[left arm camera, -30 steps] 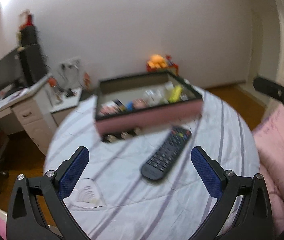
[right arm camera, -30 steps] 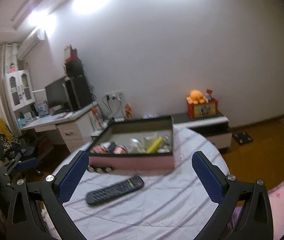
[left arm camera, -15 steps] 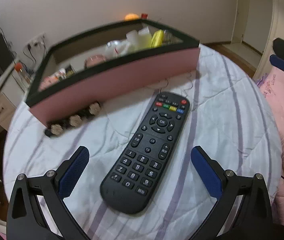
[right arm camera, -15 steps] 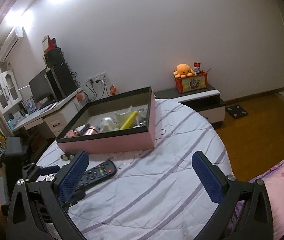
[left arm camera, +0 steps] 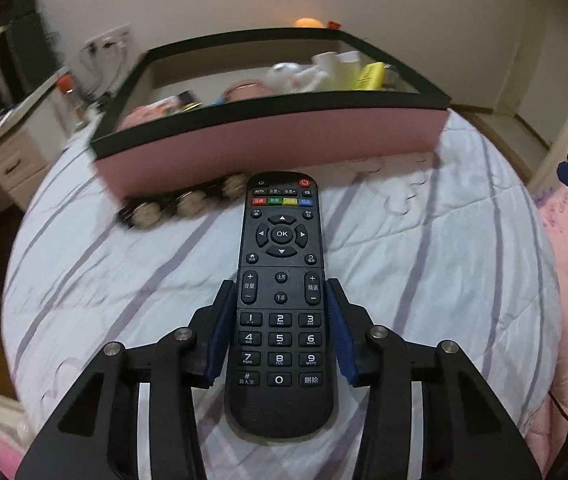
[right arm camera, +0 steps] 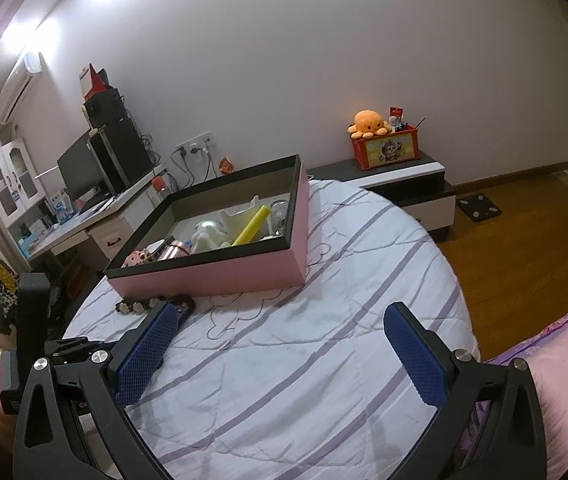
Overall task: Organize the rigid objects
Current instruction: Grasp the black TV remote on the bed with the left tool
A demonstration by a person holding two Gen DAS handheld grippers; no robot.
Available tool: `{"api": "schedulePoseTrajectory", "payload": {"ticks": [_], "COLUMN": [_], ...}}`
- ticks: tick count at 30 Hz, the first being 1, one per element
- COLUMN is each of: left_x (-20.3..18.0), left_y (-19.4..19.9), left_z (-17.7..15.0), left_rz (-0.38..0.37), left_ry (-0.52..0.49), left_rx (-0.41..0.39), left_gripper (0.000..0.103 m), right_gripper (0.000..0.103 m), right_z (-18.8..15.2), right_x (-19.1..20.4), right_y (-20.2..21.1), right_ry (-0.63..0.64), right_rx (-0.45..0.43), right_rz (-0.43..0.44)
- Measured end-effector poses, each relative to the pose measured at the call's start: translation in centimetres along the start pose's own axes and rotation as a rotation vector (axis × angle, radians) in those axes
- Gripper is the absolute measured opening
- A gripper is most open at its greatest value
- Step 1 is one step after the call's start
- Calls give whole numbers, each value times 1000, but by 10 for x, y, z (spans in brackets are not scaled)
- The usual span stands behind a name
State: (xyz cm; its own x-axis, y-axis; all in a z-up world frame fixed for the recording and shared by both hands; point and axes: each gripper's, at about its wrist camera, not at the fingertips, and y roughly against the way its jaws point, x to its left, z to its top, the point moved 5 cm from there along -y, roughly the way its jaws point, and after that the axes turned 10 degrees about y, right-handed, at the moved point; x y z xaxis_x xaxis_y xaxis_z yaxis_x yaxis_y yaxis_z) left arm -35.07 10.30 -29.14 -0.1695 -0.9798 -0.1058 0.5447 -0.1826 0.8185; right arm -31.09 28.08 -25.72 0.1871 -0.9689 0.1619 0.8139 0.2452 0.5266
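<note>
Black remote control [left arm camera: 279, 304] — legible keys include "OK", digits 0 to 9 and a row of red, green, yellow and blue buttons. It lies on a round bed [right arm camera: 324, 360] covered in white cloth with purple stripes, its top end near a pink box [left arm camera: 271, 148] with a black rim, filled with small items. Beyond: a white wall, a desk with a monitor [right arm camera: 79, 176], and an orange plush octopus [right arm camera: 368, 122] on a low cabinet. The left gripper [left arm camera: 279, 292] has just been closing; its blue pads press the remote's two long sides. The right gripper [right arm camera: 279, 320] stands wide apart over bare cloth — nothing between its fingers.
</note>
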Motion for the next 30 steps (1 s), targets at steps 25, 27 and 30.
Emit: {"api": "schedulePoseTrajectory", "payload": {"ticks": [25, 27, 30], "left_x": [46, 51, 59], "left_y": [39, 49, 57], "left_z": [9, 18, 28], "left_rz": [-43, -57, -38], "left_ry": [99, 103, 100], "left_rx": [-140, -164, -196], "left_gripper": [44, 44, 44], "right_gripper": [103, 103, 95], "right_z": [33, 41, 52], "right_x": [2, -1, -4], "right_y": [-48, -58, -80], "right_ry": [112, 121, 138], "right_rx": [108, 121, 165], "right_rz": [-95, -105, -126]}}
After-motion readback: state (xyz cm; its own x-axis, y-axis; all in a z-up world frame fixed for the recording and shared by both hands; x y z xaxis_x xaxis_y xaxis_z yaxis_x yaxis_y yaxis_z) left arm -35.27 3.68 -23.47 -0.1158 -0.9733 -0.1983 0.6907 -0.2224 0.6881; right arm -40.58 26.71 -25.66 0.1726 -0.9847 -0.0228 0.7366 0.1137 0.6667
